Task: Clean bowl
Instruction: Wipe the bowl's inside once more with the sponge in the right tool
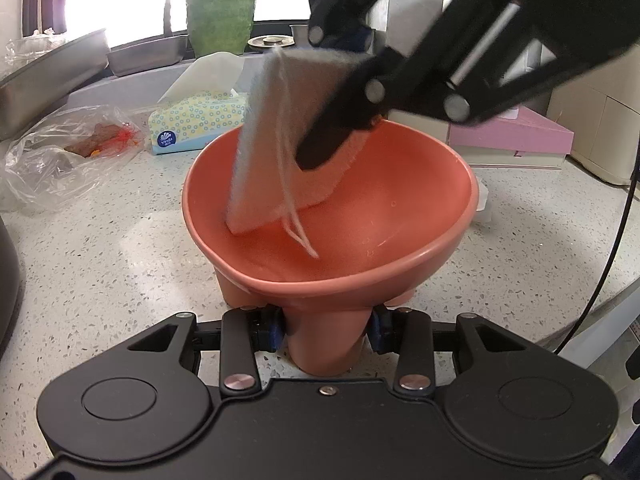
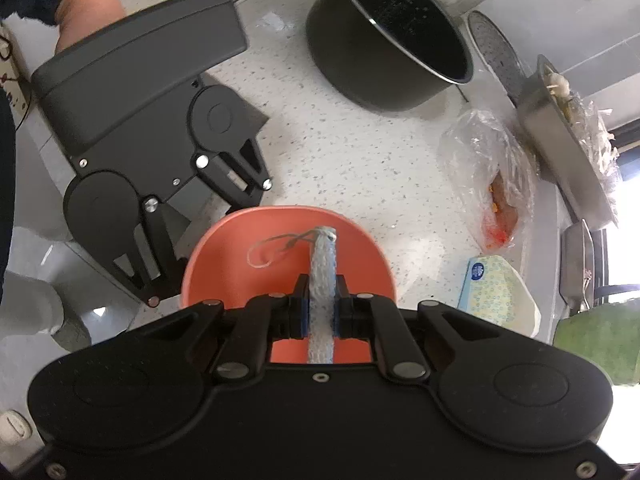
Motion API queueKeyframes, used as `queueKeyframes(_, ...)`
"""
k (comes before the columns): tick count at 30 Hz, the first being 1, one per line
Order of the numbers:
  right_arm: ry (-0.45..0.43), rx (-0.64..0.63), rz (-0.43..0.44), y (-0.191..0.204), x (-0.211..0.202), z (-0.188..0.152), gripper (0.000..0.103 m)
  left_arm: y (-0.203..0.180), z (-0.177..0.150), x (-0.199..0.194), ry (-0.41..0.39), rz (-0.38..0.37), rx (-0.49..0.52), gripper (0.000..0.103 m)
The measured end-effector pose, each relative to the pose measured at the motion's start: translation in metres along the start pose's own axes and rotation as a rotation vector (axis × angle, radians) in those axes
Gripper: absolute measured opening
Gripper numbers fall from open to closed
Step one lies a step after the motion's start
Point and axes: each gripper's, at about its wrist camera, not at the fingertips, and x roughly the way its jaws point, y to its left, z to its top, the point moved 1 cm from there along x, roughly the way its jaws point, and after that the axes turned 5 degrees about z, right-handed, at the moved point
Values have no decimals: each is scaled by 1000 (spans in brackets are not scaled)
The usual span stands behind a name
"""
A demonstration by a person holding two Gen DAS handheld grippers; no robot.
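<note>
Right gripper [image 2: 320,312] is pinching a scrubbing sponge [image 1: 280,136] edge-on, dipping its lower corner into the salmon footed bowl [image 1: 400,208] directly below its fingers. Left gripper [image 1: 326,330] is clamping one bowl leg between its pads, steadying it. Wiping should probably be sweeping the inner wall with gentle pressure, avoiding tipping.
</note>
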Motion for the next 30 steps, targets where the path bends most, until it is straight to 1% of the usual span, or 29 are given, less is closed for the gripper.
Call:
queueKeyframes(4, -5, 11, -26, -7, 1, 0, 12, 0, 0, 0, 1, -1, 3, 38)
queueKeyframes(9, -10, 47, -25, -12, -12, -11, 12, 0, 1, 1, 1, 1, 3, 38)
queueKeyframes(15, 17, 45, 3, 1, -16, -27, 12, 0, 1, 0, 4, -1, 6, 38)
queueKeyframes(18, 6, 58, 15, 11, -19, -33, 12, 0, 1, 0, 4, -1, 9, 38)
queueKeyframes(30, -68, 102, 59, 34, -28, -20, 12, 1, 1, 0, 8, 0, 14, 38)
